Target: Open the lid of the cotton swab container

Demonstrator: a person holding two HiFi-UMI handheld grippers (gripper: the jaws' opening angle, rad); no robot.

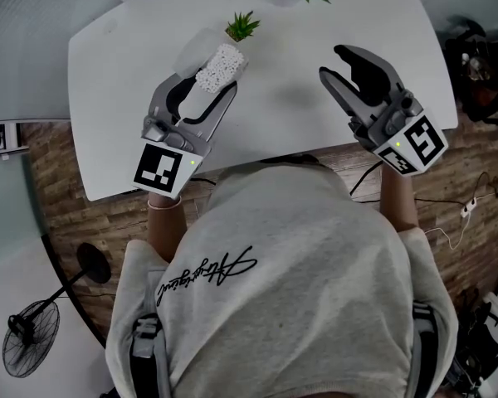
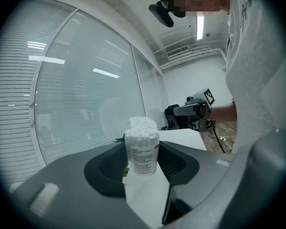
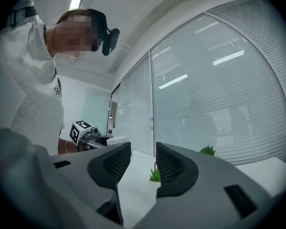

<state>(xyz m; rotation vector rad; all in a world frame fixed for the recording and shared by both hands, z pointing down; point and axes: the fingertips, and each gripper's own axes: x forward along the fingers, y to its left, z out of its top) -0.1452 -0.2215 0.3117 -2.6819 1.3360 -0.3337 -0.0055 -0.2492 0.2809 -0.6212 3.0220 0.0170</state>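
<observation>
Plausibly, a hard lid tug by the right gripper (image 3: 143, 151), jaws apart and empty, could wrench the clear cylindrical plastic cotton swab container (image 2: 142, 135) from the clamped left gripper (image 2: 143, 152).

Left gripper (image 1: 207, 81) held up ahead of torso, tilted inward, its fingers (image 2: 177, 164) closed on cotton swab container (image 1: 218, 66), both pads against its sides. Right gripper (image 1: 333, 63) about level, angled inward toward left one, fingers (image 3: 174, 167) partly apart, empty. Left forearm (image 1: 162, 222) and right forearm (image 1: 396, 196) bare, extended forward
</observation>
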